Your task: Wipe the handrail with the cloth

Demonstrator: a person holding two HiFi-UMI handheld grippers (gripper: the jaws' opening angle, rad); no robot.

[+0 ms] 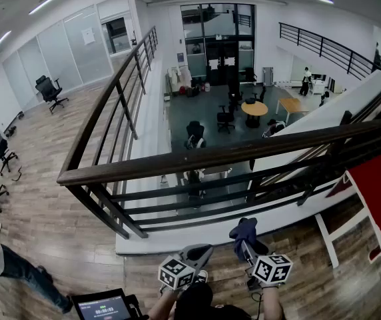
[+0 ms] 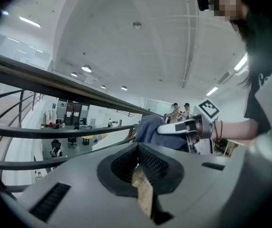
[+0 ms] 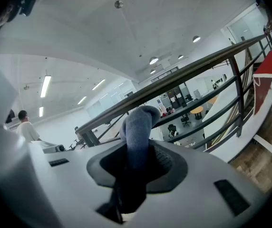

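Blue cloth (image 3: 138, 127) stands up out of the right hand-held gripper (image 1: 246, 247). The jaws are closed on the lower part of the cloth, and its upper part folds over above the jaw tips. The left hand-held gripper (image 2: 138, 161) is just beside the right one, on its left side. Its jaws are together and nothing is between them. Both hand-held grippers are held low over the wooden floor (image 1: 57, 212) and are tilted upward to the handrail (image 1: 230, 153).

The handrail is a dark wooden bar. It passes ahead of and above both hand-held grippers, from a corner on the left to far on the right. The cloth is below the handrail and apart from it. Black bars (image 1: 197, 193) run under the handrail, between it and the hand-held grippers. A red panel (image 1: 380, 185) is to the right of the right hand-held gripper. A small screen (image 1: 102, 307) is to the left of the left hand-held gripper, lower down.
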